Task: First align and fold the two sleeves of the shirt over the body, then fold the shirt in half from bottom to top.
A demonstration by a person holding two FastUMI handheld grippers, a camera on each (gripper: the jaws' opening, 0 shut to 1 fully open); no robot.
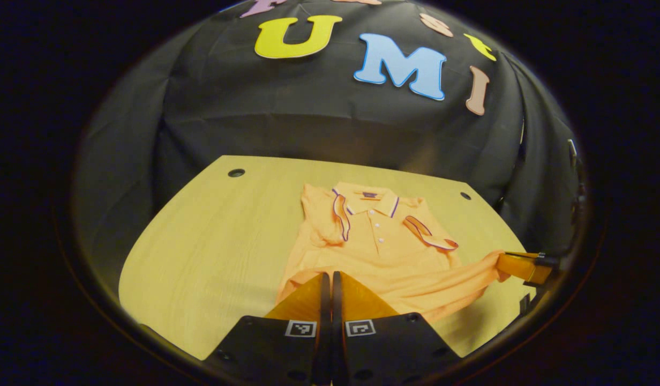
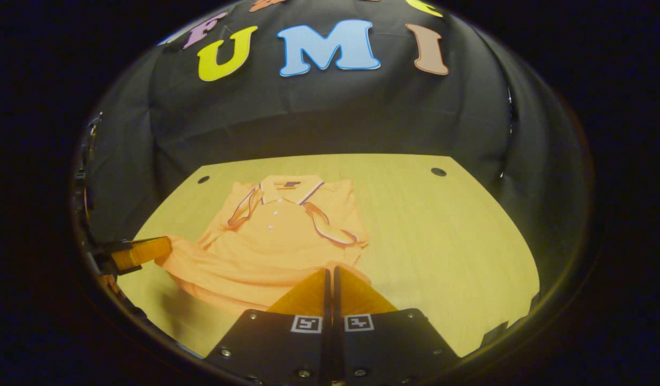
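Lying on the table point(image 1: 212, 236), collar far, hem near: shirt point(image 1: 373, 241), long way running near to far. 2 sleeves point(image 1: 432, 234) already folded over the body. Pinching 1 hem corner each, lifted a bit, likely for folding up: left gripper point(image 1: 331, 280) and right gripper point(image 2: 330, 274), fingers clamped together on cloth.

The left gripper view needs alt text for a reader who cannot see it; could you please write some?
An orange polo shirt lies on a wooden table, both sleeves folded over its body. The left gripper, fingers together, pinches the near hem, and the right gripper holds the hem's other corner, lifted.
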